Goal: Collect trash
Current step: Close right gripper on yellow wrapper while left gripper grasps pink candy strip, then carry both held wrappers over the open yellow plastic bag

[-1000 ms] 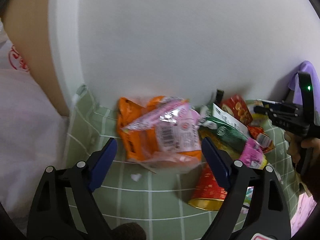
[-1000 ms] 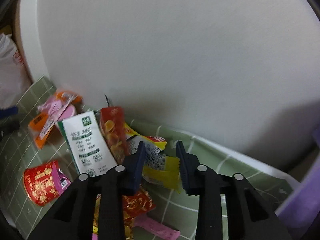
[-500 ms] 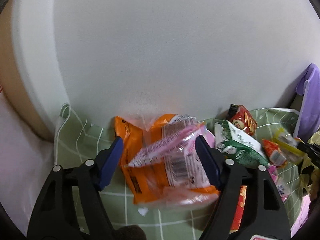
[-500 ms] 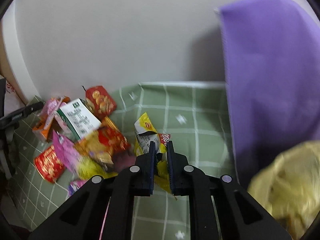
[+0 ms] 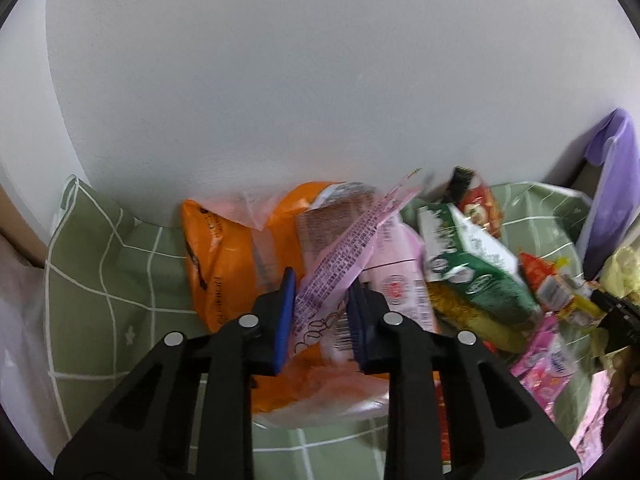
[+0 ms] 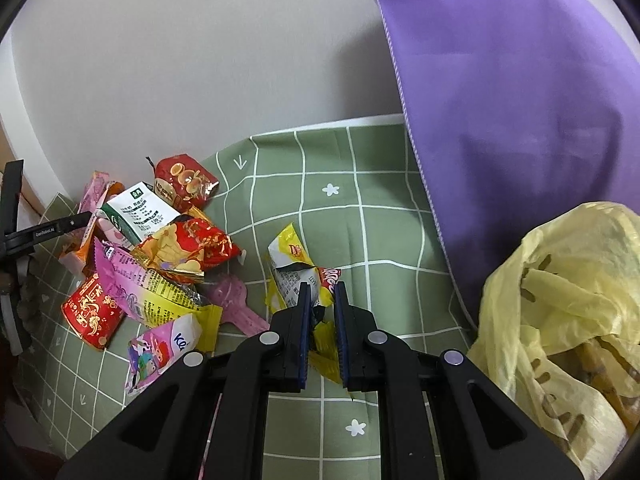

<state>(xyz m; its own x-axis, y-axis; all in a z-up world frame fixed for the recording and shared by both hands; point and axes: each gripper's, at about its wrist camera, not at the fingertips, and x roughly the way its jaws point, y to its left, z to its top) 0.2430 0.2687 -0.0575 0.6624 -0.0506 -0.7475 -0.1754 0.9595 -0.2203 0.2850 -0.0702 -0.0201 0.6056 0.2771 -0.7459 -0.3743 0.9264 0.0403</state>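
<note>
Left gripper point(image 5: 320, 300): fingers drawn in close around a pink transparent wrapper point(image 5: 344, 256), blue pads touching its sides, wrapper slanting up between them. Beneath it, an orange snack bag point(image 5: 224, 264) flat on the green checked cloth point(image 5: 104, 272) over the surface, hard against the white wall point(image 5: 320, 60). Just right of that, a green-and-white carton point(image 5: 472, 264) tilted on the heap.

Right gripper point(image 6: 320, 308): fingers nearly closed, pinching a crumpled yellow wrapper point(image 6: 292, 256) that rests apart from the main pile. Only here visible in full: red snack packet point(image 6: 184, 180) by the wall, red-and-gold bag point(image 6: 188, 252), red cup point(image 6: 94, 312), pink milk carton point(image 6: 160, 352), pink plastic spoon point(image 6: 236, 304). Far right, an open yellow plastic bag point(image 6: 560, 320) at the cloth's edge, below a hanging purple cloth point(image 6: 500, 100). Left wrist view catches merely slivers of both.
</note>
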